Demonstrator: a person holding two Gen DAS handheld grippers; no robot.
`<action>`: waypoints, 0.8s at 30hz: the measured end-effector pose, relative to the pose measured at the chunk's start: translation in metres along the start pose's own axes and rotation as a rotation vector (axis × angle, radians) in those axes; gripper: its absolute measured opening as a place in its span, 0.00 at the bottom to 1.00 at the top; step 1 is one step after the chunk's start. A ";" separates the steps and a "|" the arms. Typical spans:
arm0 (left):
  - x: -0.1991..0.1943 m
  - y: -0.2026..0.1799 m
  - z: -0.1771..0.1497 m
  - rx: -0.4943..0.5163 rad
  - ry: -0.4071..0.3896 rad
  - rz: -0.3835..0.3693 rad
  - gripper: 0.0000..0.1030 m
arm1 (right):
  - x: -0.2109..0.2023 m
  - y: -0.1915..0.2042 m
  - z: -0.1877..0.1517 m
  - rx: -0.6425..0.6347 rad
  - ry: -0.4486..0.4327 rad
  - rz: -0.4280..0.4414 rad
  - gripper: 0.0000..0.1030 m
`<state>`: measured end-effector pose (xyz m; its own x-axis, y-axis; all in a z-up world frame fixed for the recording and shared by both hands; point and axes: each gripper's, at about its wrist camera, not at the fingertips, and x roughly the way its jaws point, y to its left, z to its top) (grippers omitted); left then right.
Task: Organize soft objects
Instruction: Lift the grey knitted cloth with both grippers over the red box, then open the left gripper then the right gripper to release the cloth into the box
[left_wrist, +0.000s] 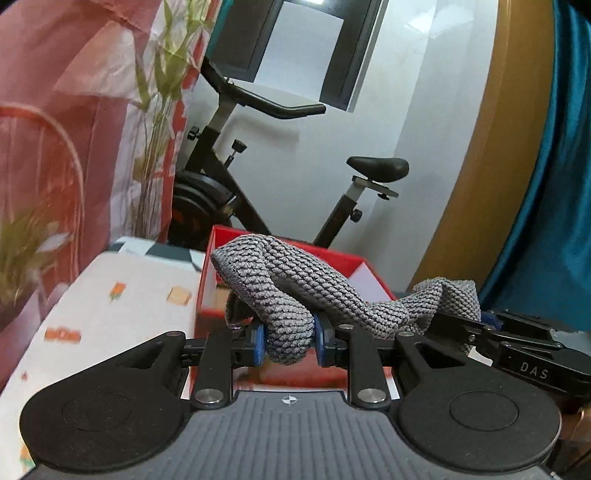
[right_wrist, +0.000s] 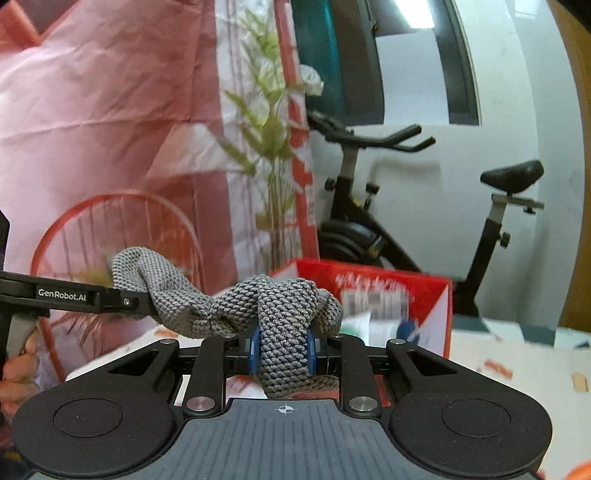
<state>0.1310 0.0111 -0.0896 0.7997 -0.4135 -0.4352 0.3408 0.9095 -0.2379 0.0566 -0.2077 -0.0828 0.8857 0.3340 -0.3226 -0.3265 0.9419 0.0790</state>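
A grey knitted cloth (left_wrist: 295, 288) hangs between both grippers above the table. My left gripper (left_wrist: 290, 341) is shut on one end of it, just in front of an open red box (left_wrist: 280, 240). The right gripper shows at the right of the left wrist view (left_wrist: 476, 328), holding the other end. In the right wrist view my right gripper (right_wrist: 282, 350) is shut on the cloth (right_wrist: 284, 314), with the red box (right_wrist: 424, 291) behind it. The left gripper (right_wrist: 136, 301) shows there at the left, clamped on the cloth.
The table has a white patterned cover (left_wrist: 110, 306). A black exercise bike (left_wrist: 266, 173) stands behind it against a white wall. A pink curtain (right_wrist: 110, 129), a plant (right_wrist: 273, 155) and a red wire chair (right_wrist: 122, 229) are at the left.
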 end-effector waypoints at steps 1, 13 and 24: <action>0.007 0.001 0.005 -0.002 0.004 -0.003 0.25 | 0.006 -0.003 0.007 -0.021 -0.005 -0.006 0.21; 0.124 0.022 0.037 -0.043 0.178 0.005 0.25 | 0.108 -0.068 0.053 0.021 0.121 -0.053 0.21; 0.170 0.047 0.023 -0.061 0.304 -0.007 0.35 | 0.155 -0.111 0.014 0.190 0.319 -0.081 0.21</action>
<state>0.2948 -0.0157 -0.1548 0.6100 -0.4217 -0.6709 0.3084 0.9062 -0.2893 0.2347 -0.2602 -0.1281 0.7490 0.2589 -0.6098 -0.1661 0.9645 0.2055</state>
